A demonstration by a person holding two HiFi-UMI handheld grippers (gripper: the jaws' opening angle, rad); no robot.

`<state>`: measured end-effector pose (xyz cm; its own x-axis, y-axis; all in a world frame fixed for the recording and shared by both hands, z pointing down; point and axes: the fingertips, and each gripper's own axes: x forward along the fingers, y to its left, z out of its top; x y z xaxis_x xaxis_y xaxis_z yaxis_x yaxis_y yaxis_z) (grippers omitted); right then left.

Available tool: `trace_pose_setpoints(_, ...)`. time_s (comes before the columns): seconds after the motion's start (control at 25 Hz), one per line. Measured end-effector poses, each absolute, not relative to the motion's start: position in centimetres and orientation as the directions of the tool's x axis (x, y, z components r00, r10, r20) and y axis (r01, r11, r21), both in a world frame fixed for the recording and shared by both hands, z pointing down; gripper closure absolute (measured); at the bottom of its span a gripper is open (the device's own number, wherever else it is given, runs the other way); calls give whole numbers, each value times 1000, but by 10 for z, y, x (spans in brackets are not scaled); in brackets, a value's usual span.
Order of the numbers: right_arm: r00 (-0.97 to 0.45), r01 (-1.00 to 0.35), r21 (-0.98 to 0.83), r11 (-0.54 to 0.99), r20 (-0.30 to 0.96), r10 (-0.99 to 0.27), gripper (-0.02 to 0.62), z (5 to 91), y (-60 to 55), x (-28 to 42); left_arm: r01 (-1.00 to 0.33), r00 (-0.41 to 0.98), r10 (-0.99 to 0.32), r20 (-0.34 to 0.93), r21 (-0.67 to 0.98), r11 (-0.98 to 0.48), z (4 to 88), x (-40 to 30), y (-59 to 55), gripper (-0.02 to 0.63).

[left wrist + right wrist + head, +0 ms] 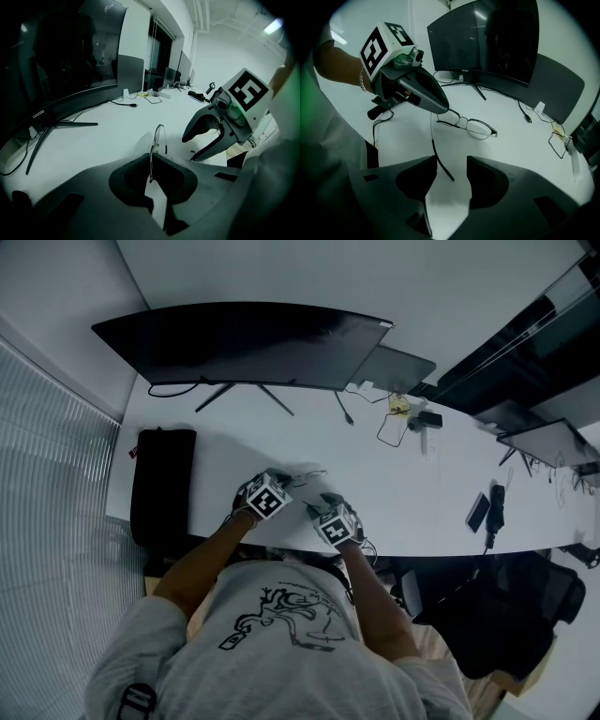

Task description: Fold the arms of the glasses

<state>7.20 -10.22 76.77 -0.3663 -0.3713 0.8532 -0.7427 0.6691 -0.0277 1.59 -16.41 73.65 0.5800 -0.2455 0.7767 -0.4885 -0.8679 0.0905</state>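
Your left gripper is clamped shut on the frame of the thin, metal wire-rimmed glasses, at the near edge of the white desk. Your right gripper stands wide, with the dark-tipped temple arm hanging unpinched between its jaws.

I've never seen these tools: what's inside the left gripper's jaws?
The left gripper is shut on the thin metal glasses, seen edge-on. The pinched part is covered by the jaws; the rest sticks out over the white table.
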Motion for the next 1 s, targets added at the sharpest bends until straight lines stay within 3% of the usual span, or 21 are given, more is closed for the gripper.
trace_pose_setpoints(1.0,-292,-788,34,615,859,-421,385,765,-114,95,-404,593,-185,784,92,-910,733,25,-141,571)
